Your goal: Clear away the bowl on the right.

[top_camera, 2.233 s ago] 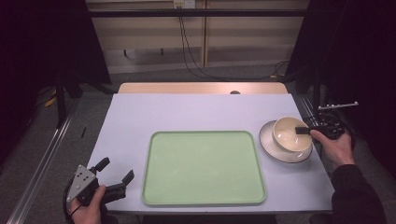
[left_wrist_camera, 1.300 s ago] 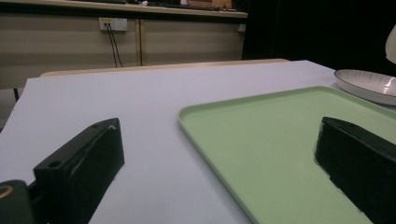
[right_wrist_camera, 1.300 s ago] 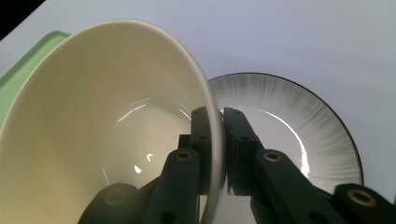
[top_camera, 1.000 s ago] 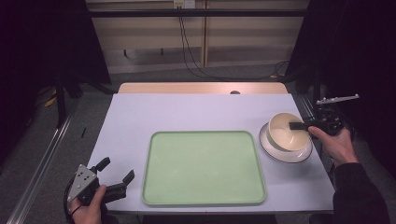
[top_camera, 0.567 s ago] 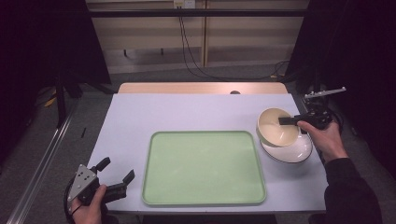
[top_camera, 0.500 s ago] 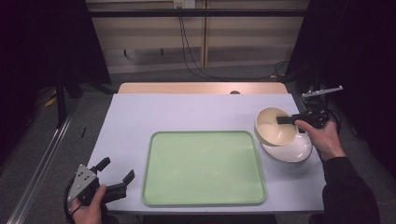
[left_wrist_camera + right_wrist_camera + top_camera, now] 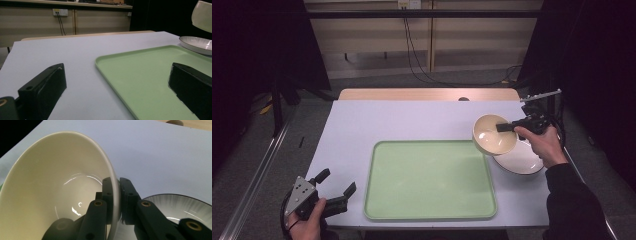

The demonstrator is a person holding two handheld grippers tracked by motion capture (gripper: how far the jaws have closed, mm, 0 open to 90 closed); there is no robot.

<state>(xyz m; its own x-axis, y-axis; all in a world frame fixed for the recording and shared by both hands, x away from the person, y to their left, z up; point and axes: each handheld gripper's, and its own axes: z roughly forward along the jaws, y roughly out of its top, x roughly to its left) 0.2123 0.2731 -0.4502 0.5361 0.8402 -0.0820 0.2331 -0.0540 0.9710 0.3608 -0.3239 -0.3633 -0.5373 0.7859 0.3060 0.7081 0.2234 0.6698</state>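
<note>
Right gripper carrying a cream bowl clear of its plate; left gripper idle.

High view: we are holding the right gripper (image 7: 506,127) pinched on the rim of the cream bowl (image 7: 493,135), which is hanging tilted above the table (image 7: 412,120), over the right edge of the green tray (image 7: 427,180) and beside the white plate (image 7: 522,161). The left gripper (image 7: 334,192) is waiting well apart at the near left corner. Left gripper view: its jaws are standing spread, holding nothing, straddling the tray's near left corner. Right gripper view: the jaws are clamping the bowl's wall, one inside, one outside; the tray is lying nearest this hand.
</note>
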